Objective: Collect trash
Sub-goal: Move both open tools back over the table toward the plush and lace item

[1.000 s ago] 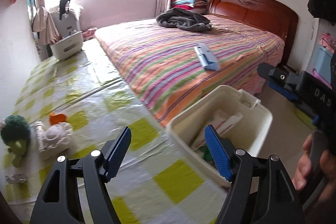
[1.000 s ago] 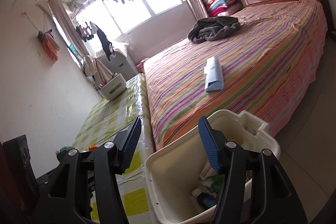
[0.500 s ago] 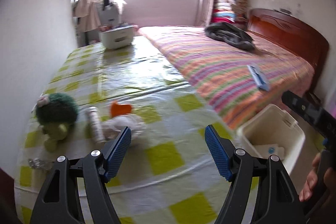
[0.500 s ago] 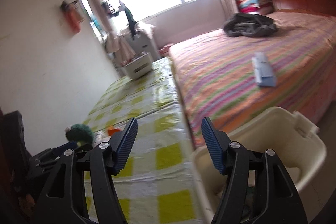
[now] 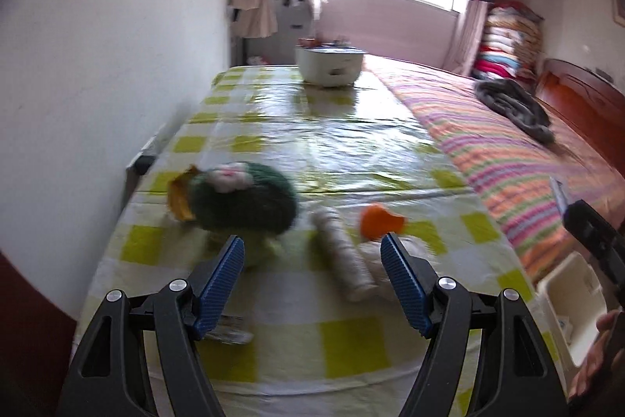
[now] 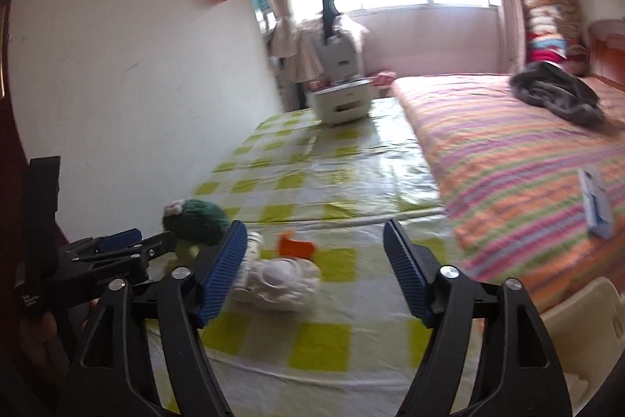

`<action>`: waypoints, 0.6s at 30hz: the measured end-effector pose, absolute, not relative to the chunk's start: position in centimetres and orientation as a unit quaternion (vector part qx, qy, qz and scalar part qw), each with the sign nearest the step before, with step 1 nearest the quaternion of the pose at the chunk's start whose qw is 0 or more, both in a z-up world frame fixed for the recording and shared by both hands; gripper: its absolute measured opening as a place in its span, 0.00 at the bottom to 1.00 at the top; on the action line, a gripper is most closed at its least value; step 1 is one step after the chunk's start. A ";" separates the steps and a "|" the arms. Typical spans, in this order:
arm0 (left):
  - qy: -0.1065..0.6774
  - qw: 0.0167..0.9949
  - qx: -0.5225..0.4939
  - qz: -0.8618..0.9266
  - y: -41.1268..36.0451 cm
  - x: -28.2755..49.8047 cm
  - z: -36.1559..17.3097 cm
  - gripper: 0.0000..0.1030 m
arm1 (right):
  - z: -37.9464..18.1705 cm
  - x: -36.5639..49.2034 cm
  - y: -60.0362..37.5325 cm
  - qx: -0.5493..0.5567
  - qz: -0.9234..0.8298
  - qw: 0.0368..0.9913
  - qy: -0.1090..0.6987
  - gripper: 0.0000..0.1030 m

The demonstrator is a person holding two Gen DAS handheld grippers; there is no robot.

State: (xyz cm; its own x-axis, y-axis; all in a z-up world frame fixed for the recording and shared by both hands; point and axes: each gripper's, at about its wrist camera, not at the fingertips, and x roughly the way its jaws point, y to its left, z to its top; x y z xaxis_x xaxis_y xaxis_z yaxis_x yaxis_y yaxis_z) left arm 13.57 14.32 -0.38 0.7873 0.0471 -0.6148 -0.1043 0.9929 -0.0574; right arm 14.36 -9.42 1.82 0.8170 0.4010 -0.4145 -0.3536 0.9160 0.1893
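White crumpled paper or tissue (image 6: 279,280) sits bunched on my yellow-checked table cover (image 5: 351,143), with an orange scrap (image 5: 381,221) touching its far edge and a pale cylinder-shaped piece (image 5: 343,260) lying beside it; all of it is blurred, so I cannot tell exactly what each bit is. A green knitted plush toy (image 5: 242,198) with a pink flower on top rests just left of that litter. From my left gripper (image 5: 312,278) the cylinder lies straight ahead at twelve o'clock, the orange scrap at about one o'clock, and the green toy at eleven o'clock; its blue-padded jaws stand wide apart with nothing between them. My right gripper (image 6: 314,270) has its jaws opening, also with nothing clamped, and the white wad shows in the gap at about eleven o'clock, near the left pad. A flattened clear wrapper (image 5: 230,329) lies close under the left gripper's left finger. At four o'clock in the left view, a white bin (image 5: 570,303) stands off the corner of the table, with a few pieces of rubbish inside, and the same bin appears at five o'clock in the right view. Farther off, a striped bedspread (image 6: 515,159) carries a blue-and-white packet (image 6: 595,202).
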 end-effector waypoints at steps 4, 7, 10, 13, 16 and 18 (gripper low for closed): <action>0.326 0.942 -0.042 0.070 16.4 14.1 -0.8 0.68 | 0.5 16.1 -5.8 0.025 0.222 0.945 0.240 0.76; 0.331 0.939 -0.050 0.083 17.5 14.8 -1.4 0.68 | -1.9 16.7 -4.0 0.003 0.239 0.936 0.260 0.77; 0.339 0.936 -0.044 0.084 17.9 15.5 -2.1 0.68 | -3.6 17.2 -2.9 -0.025 0.244 0.923 0.295 0.77; 0.344 0.934 -0.035 0.092 18.3 16.2 -2.6 0.68 | -4.0 17.9 -2.7 -0.036 0.232 0.922 0.307 0.76; 0.355 0.929 -0.050 0.092 19.2 16.9 -3.2 0.68 | -4.1 19.2 -3.1 -0.020 0.223 0.922 0.316 0.76; 0.361 0.926 -0.064 0.091 19.7 17.3 -3.5 0.68 | -4.4 19.9 -2.9 -0.009 0.225 0.918 0.328 0.76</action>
